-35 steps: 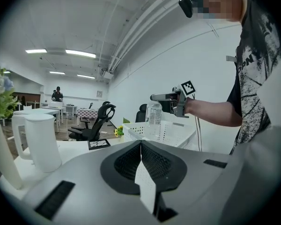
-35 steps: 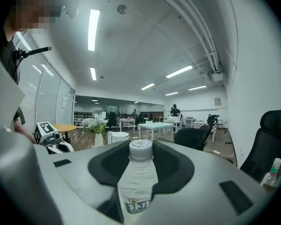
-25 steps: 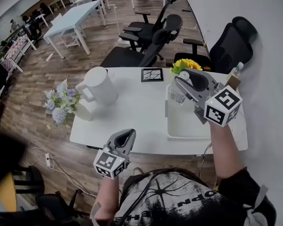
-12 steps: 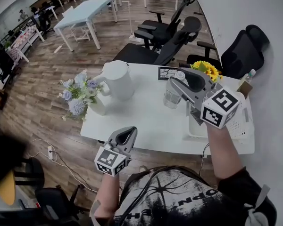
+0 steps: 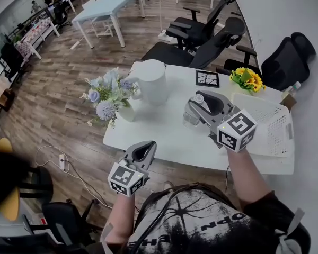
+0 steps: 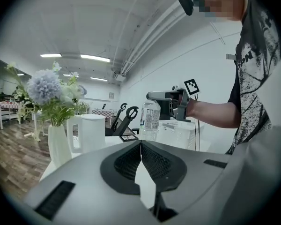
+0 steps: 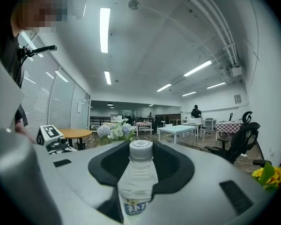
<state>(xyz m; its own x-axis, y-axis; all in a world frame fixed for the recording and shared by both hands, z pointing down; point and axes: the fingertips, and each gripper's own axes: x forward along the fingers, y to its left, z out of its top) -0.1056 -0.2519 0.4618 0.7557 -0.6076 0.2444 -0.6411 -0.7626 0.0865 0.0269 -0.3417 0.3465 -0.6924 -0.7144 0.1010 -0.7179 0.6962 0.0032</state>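
My right gripper [image 5: 195, 107] is shut on a clear plastic water bottle [image 5: 191, 116] with a white cap, held upright over the white table [image 5: 164, 134], left of the white basket [image 5: 265, 125]. In the right gripper view the bottle [image 7: 139, 178] stands between the jaws, cap [image 7: 141, 149] on top. My left gripper [image 5: 144, 147] hangs off the table's near edge with its jaws shut on nothing; in its own view the left gripper [image 6: 140, 145] faces the bottle [image 6: 151, 120] and the right gripper [image 6: 166, 96].
A white pitcher [image 5: 151, 80] and a white vase of pale flowers [image 5: 110, 91] stand on the table's left part. Yellow flowers [image 5: 246, 78] and a black-and-white marker tile [image 5: 207, 78] are at the far edge. Black office chairs [image 5: 201, 36] stand beyond.
The right gripper has carried the bottle leftward, from above the basket to over the table. The left gripper has stayed by the near edge.
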